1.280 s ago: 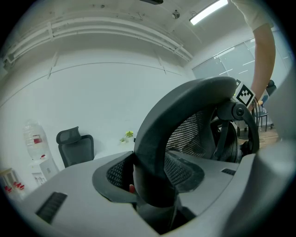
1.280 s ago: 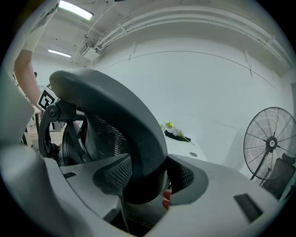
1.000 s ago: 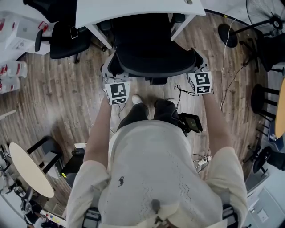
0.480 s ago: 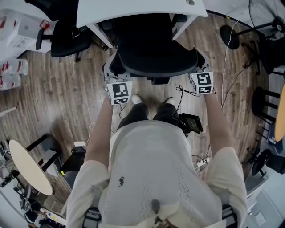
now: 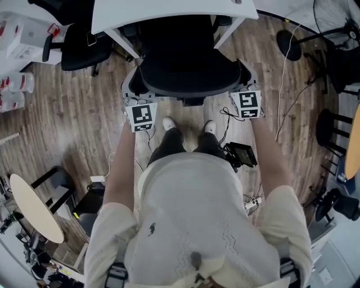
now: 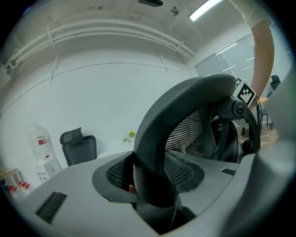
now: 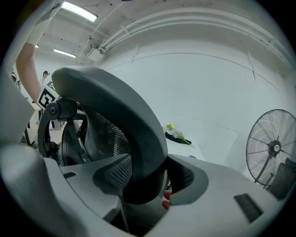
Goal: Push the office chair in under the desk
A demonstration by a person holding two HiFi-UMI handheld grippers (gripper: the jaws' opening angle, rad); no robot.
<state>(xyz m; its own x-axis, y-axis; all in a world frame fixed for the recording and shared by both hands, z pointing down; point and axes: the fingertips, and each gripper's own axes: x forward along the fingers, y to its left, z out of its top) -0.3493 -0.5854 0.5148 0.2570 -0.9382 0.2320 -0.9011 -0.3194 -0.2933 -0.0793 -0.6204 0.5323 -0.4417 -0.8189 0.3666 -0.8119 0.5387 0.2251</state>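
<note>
The black mesh office chair [image 5: 185, 62] stands with its seat under the white desk [image 5: 169, 12], and its backrest faces me. My left gripper [image 5: 133, 94] clasps the left edge of the backrest, my right gripper [image 5: 243, 85] the right edge. In the left gripper view the thick black backrest rim [image 6: 185, 102] runs between the two grey jaws of the left gripper [image 6: 155, 185], pads against it. In the right gripper view the backrest rim [image 7: 115, 106] sits the same way in the right gripper [image 7: 143, 185].
A second black chair [image 5: 79, 45] stands at the desk's left. A fan base [image 5: 287, 42], cables and a small black device [image 5: 242, 153] lie on the wooden floor at right. A round table [image 5: 36, 214] is behind at left. A standing fan [image 7: 270, 148] shows at right.
The person's feet have stepped up and now stand side by side just behind the backrest. Both grippers keep their hold, and the chair has hardly shifted.
</note>
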